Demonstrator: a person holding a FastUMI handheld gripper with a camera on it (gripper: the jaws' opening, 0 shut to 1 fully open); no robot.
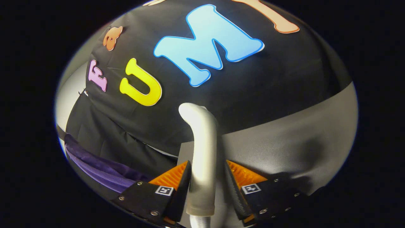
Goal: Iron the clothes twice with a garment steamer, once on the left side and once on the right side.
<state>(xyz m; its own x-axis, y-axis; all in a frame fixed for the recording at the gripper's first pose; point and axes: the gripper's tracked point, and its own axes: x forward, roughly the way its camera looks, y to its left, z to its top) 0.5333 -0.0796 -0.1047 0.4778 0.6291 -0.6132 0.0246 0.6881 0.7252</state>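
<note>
Right up close, the gripper [207,179] has its two fingers either side of the garment steamer [202,152], which stands up between them as a pale, smooth handle with a bent nozzle end at the top. At the bottom you can see a bit of ribbed hose [200,221] coming off it. The left finger looks pressed against the handle; on the right side there seems to be a thin sliver of gap near the tip, so honestly I can't tell if both fingers are really clamping it or just cradling it

Going outward, there's a flat grey surface [284,139] beyond and to the right of the fingers, with a shadow on it. Off to the left, well apart from the steamer head, is the purple garment [95,166], bunched in soft folds against a pleated black cloth [104,133]. Behind all that is the dark booth wall [284,69]

Progress-wise, my read is that the steamer is in hand but nowhere near the clothes right now; the nozzle points up toward the wall, not at the fabric. Nothing shows whether either pass is done. The purple cloth doesn't look hung or spread out flat from here, so I'd guess the left and right strokes both still need doing, but that's a guess
</note>
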